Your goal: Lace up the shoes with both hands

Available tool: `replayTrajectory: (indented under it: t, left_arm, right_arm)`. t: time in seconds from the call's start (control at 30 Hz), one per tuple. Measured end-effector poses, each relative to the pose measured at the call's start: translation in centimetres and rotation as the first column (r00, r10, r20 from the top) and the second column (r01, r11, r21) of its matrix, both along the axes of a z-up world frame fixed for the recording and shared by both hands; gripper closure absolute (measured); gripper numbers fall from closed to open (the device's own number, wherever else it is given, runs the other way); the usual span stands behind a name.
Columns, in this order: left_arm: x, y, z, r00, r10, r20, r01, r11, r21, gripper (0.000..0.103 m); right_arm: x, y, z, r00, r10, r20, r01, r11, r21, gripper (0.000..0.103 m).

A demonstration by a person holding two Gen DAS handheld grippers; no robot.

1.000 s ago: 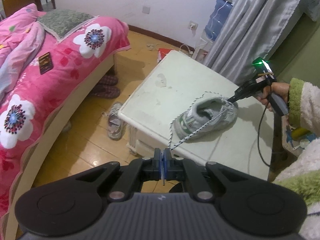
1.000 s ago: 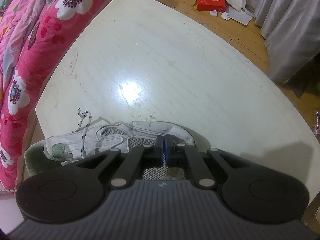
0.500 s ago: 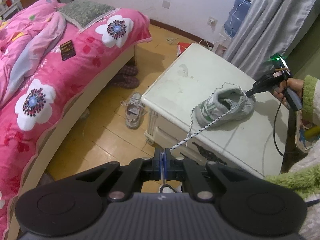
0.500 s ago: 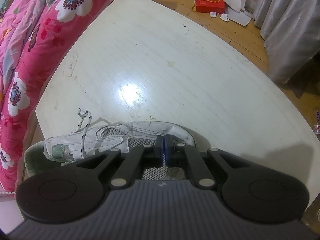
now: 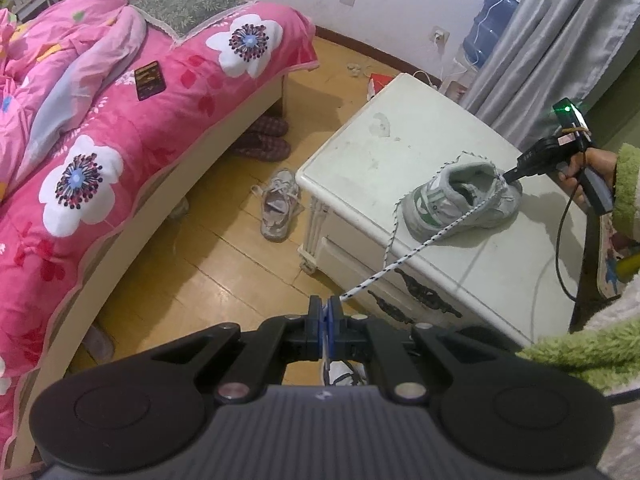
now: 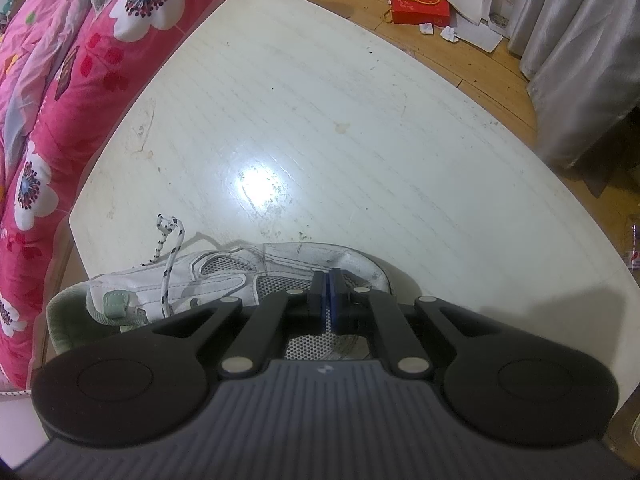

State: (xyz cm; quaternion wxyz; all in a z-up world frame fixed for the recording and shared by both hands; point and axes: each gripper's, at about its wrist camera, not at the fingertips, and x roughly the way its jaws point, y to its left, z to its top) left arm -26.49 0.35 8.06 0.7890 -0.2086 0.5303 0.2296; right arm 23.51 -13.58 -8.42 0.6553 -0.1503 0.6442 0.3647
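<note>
Shoe (image 5: 460, 204) sits on the white surface (image 5: 380, 148), near its front-left corner in the left wrist view, toe pointing toward the person's side. Lace (image 5: 424, 244), white w/ dark flecks, runs taut from the shoe's eyelets off the surface edge down to the left gripper (image 5: 329, 312); jaws pinched tight on the lace end, blue pads together. Left gripper is off the surface, over the floor, well apart from the shoe. A loose loop of the lace sticks up behind the shoe's heel side.

Right gripper (image 6: 329, 296) is right at the shoe, tips down at the toe/vamp area, jaws fully together; in the right wrist view the mesh upper shows just below the pads, but can't tell if anything's pinched. From the left wrist view its tip meets the shoe's far rim, held by a hand (image 5: 580, 164) in a green fuzzy sleeve.

Second shoe (image 5: 278, 212) lies on the floor between bed (image 5: 120, 120) and surface.
</note>
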Motion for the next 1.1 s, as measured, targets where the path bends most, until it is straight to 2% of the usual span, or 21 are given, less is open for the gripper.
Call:
replayTrajectory:
  t: [0.43, 0.53, 0.7, 0.73, 0.87, 1.0, 1.1]
  left_arm:
    - [-0.4, 0.2, -1.5, 0.999, 0.002, -0.043, -0.003, 1.0, -0.027, 0.101]
    - [-0.2, 0.3, -3.0, 0.998, -0.017, -0.059, 0.014, 0.999, -0.045, 0.1]
    - [-0.5, 1.0, -7.5, 0.997, 0.004, -0.076, -0.015, 0.99, -0.142, 0.099]
    - [-0.7, 1.0, -8.4, 0.997, 0.018, -0.08, -0.03, 0.988, -0.152, 0.097]
    - [-1.2, 0.8, -12.1, 0.995, 0.055, -0.078, -0.071, 0.974, -0.215, 0.075]
    - [-1.2, 0.5, -14.3, 0.994, 0.077, -0.079, -0.094, 0.966, -0.241, 0.067]
    - [-1.2, 0.2, -15.2, 0.993, 0.1, -0.066, -0.113, 0.966, -0.232, 0.057]
  right_arm:
    - [-0.1, 0.0, -0.2, 1.0, 0.003, 0.001, -0.003, 1.0, 0.0, 0.102]
    - [0.0, -0.3, -0.2, 1.0, -0.012, -0.003, 0.012, 1.0, 0.011, 0.102]
    - [-0.2, -0.2, -0.2, 1.0, -0.014, 0.008, 0.014, 1.0, 0.011, 0.102]
    - [-0.3, -0.1, -0.1, 1.0, -0.01, 0.011, 0.01, 1.0, 0.006, 0.102]
    - [-0.6, 0.8, 0.0, 0.999, 0.024, 0.03, -0.023, 0.999, -0.032, 0.102]
    - [-1.1, 1.7, 0.4, 0.995, 0.074, 0.06, -0.069, 0.995, -0.076, 0.102]
    - [-2.0, 2.6, 1.6, 0.981, 0.163, 0.108, -0.151, 0.982, -0.11, 0.098]
